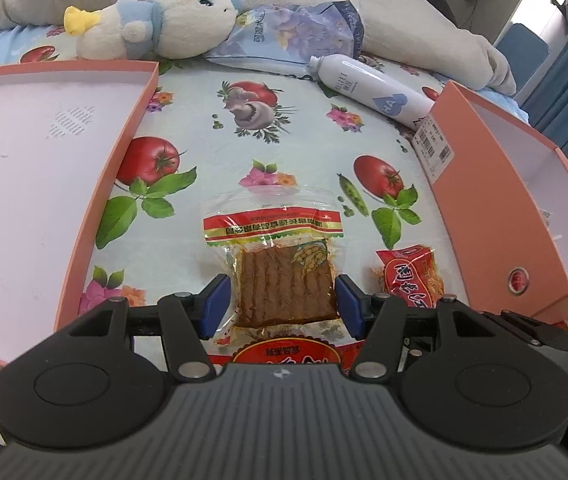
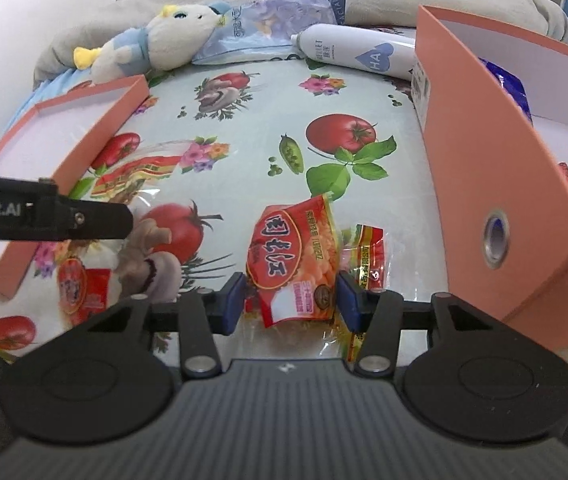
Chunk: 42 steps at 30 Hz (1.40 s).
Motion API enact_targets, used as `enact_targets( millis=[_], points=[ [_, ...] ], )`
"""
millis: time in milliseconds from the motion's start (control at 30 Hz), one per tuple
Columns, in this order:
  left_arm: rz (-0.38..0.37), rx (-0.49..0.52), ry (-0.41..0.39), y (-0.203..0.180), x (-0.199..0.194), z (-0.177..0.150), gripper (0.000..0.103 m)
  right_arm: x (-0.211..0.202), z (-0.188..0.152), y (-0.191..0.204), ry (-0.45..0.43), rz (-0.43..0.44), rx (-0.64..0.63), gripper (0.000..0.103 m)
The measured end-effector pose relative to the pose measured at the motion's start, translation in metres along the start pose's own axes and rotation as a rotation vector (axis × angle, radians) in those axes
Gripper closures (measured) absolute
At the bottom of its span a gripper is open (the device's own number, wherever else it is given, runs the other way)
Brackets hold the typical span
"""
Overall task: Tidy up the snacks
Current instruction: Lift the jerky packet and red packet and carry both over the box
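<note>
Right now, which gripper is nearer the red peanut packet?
Right. The right gripper has its jaws around the red peanut packet; the left gripper is beside it, straddling the brown tofu packet.

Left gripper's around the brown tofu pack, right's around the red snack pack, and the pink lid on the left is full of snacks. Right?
Not quite. The pink lid is empty, as the left wrist view shows. The rest holds: left gripper straddles the brown tofu pack, right gripper the red snack pack.

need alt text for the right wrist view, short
The right gripper has its blue pads at either side of a red snack packet with yellow contents lying on a vegetable-print bedsheet. An open pink cardboard box holding snacks stands to the right, its pink lid at left, the left gripper reaching in.
</note>
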<state>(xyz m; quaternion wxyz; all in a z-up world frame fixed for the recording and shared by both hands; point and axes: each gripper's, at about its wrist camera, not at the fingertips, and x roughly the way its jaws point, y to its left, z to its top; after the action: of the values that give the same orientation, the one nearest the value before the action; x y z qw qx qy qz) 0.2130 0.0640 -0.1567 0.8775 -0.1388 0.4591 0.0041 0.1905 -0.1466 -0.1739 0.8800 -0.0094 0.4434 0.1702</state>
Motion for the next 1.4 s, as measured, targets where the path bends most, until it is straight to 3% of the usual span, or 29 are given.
enact_targets(
  millis=[533,1067,1400],
  points=[
    [-0.012,0.033,-0.095,-0.031,-0.062,0.04,0.041,-0.077,0.045,-0.004,-0.134,0.066,0.028,0.052],
    [-0.105,0.114,-0.208,-0.107,-0.123,0.086,0.041,-0.157,0.092,-0.048,-0.301,-0.024,0.036,0.052],
    [-0.178,0.164,-0.259,-0.162,-0.142,0.107,0.041,-0.191,0.117,-0.082,-0.392,-0.084,0.047,0.052]
  ],
)
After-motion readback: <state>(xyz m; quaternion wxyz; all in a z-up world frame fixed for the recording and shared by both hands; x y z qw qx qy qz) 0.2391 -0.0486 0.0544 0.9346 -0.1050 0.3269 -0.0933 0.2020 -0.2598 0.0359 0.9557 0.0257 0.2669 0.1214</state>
